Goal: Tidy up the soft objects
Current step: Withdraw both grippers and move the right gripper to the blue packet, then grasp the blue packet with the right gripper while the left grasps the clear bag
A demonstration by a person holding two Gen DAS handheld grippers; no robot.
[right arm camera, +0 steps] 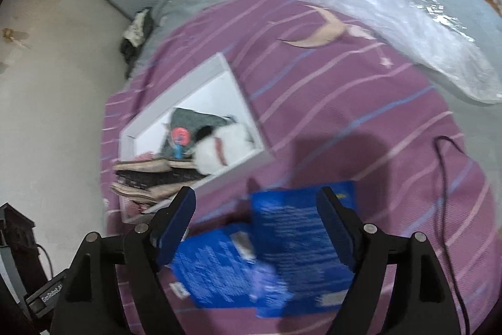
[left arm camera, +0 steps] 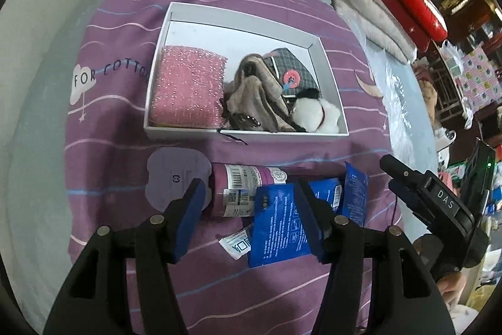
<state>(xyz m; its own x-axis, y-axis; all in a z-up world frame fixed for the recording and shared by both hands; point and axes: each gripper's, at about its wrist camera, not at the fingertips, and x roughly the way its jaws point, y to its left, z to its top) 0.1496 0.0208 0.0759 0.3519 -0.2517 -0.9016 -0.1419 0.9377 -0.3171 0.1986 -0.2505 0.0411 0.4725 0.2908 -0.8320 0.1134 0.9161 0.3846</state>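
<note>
Left wrist view, left gripper (left arm camera: 251,218) jaws wide, blue packet (left arm camera: 279,231) between.

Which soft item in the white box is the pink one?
The pink sparkly sponge, alone at the box's left end; the beige cloth and white plush sit right of it.

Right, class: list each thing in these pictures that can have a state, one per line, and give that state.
white box: open, partly filled
pink sponge: lying in the box
white plush toy: lying in the box
purple tube: lying outside the box
blue packets: overlapping, outside the box
left gripper: open
right gripper: open
</note>
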